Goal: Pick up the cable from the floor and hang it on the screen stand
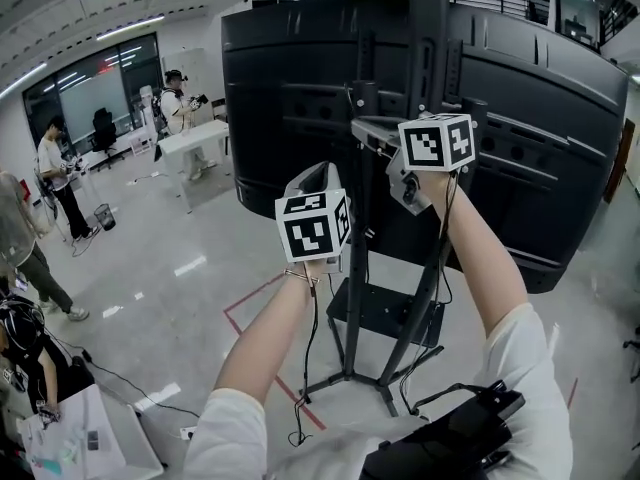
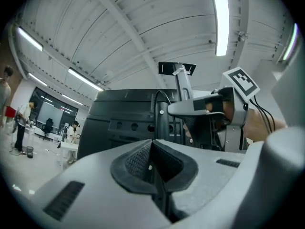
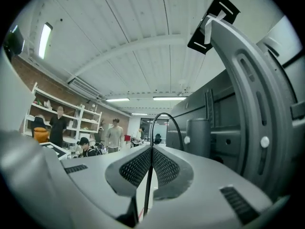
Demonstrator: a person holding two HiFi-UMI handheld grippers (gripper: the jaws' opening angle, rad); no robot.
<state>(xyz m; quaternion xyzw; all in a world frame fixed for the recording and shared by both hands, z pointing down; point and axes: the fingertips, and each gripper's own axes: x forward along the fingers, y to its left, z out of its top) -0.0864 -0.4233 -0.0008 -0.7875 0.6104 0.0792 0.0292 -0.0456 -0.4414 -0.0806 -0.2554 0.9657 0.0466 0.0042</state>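
The big black screen (image 1: 530, 98) shows its back on a wheeled screen stand (image 1: 385, 313). Both grippers are raised against the stand's upright (image 2: 182, 87). My left gripper (image 1: 316, 175) is shut on a thin black cable (image 2: 160, 191) that runs down between its pads. My right gripper (image 1: 374, 128) points left at the upright, higher than the left one, and is shut on the same cable (image 3: 164, 116), which arches up out of its pads. A slack length of cable (image 1: 313, 343) hangs below my left wrist to the floor. Where the loop rests on the stand is hidden.
The stand's legs and base tray (image 1: 350, 378) are right below my arms, with red tape lines (image 1: 245, 333) on the floor beside them. Several people (image 1: 60, 178) and white tables (image 1: 195, 138) are off to the left. Shelving (image 3: 57, 123) with more people lies behind.
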